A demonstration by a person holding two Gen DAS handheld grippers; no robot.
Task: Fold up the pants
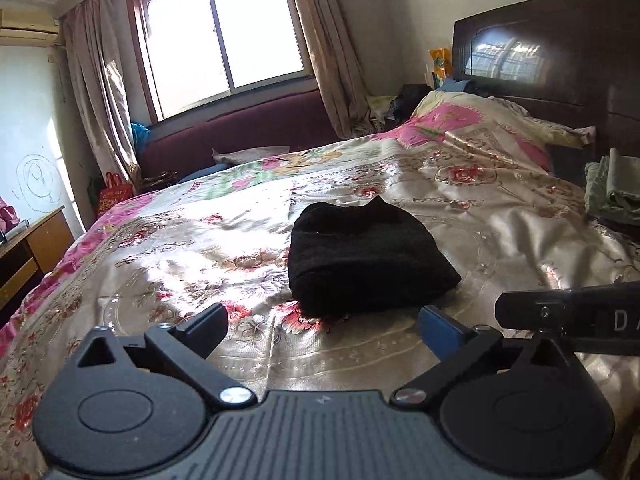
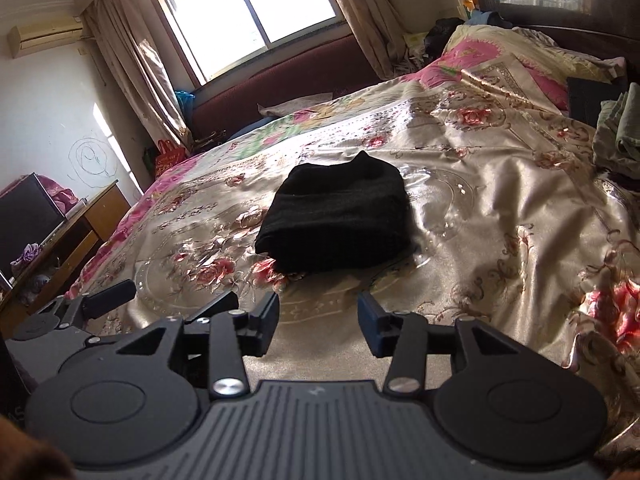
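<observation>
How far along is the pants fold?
The black pants already lie in a compact folded bundle on the floral bedspread. Nothing is in hand: left tongs and right tongs are open and clear of it. Little appears left besides tidying.

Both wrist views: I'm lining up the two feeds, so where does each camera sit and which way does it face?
Left wrist: on the left tool, low over the bedspread, facing the folded black pants and window; its open fingers show, plus the right tool's tip at right.
Right wrist: on the right tool, same heading; its open fingers show, the left tool at left.
Shared: pants, bedspread, window.
</observation>
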